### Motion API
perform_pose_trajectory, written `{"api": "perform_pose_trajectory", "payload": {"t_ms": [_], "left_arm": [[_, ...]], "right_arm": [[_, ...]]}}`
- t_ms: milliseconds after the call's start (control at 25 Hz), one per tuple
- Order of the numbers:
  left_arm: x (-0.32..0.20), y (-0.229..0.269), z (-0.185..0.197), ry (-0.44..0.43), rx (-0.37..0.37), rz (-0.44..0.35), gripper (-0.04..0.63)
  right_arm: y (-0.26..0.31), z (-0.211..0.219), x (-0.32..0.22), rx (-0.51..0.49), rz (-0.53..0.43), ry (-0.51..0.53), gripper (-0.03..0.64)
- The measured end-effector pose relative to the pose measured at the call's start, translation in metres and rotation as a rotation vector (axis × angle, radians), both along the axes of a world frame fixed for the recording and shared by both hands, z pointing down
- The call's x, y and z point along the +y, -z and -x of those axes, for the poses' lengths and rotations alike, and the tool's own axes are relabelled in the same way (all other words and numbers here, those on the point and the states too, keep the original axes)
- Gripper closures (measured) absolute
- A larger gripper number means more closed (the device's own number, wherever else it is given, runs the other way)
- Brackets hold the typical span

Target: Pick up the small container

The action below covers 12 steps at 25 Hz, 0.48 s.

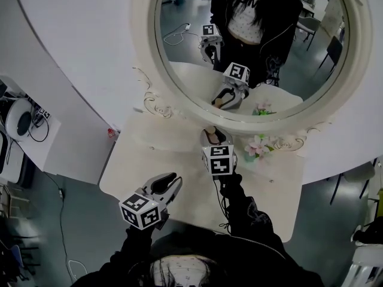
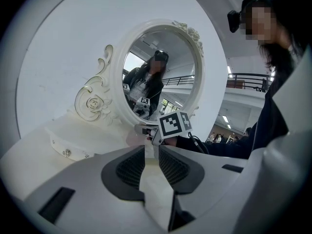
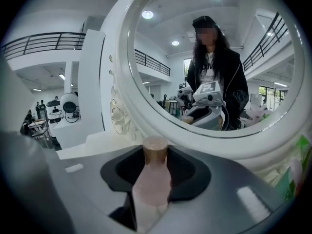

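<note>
The small container [image 3: 152,182] is a pale pink bottle with a brownish-gold cap [image 3: 155,147]. It stands upright between the jaws of the right gripper [image 1: 213,137]. The cap is on, and the body is cloudy pink, so I cannot tell what is inside or how full it is. To the right of this gripper, near the base of the mirror [image 1: 145,58], there are some pink flowers [image 1: 258,144] – their pot is too small to make out.

In the right gripper view the jaws are quite wide apart, but the bottle fills the gap. The dark pads [image 3: 187,172] lie against both sides of its body, so the gripper is grasping the bottle. The neck and the cap rise above the pads, about in the middle of them. In the head view the bottle is at the back of the white table [image 1: 149,154], just in front of the mirror frame, and the mirror reflects the same grip.

The left gripper [image 1: 172,179] hangs over the front left part of the table, well apart from the bottle. Its jaws are almost together – only a narrow slit is left, and nothing is between them. Through this slit its own view shows the table top and, further away, the right gripper.
</note>
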<state>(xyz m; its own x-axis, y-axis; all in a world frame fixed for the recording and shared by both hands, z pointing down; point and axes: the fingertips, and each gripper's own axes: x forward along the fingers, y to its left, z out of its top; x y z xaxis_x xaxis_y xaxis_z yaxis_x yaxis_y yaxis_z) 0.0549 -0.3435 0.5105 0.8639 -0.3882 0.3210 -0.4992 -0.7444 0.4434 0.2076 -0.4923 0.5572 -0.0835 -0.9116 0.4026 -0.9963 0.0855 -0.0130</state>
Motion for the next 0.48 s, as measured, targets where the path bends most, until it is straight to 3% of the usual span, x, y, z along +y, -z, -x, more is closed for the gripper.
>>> {"api": "perform_pose_trajectory", "payload": {"t_ms": [480], "left_arm": [[0.007,-0.018,0.002,-0.007,-0.033,0.052,0.514]], "right_arm": [[0.007,0.003,0.009,-0.064,0.028,0.041,0.468]]}}
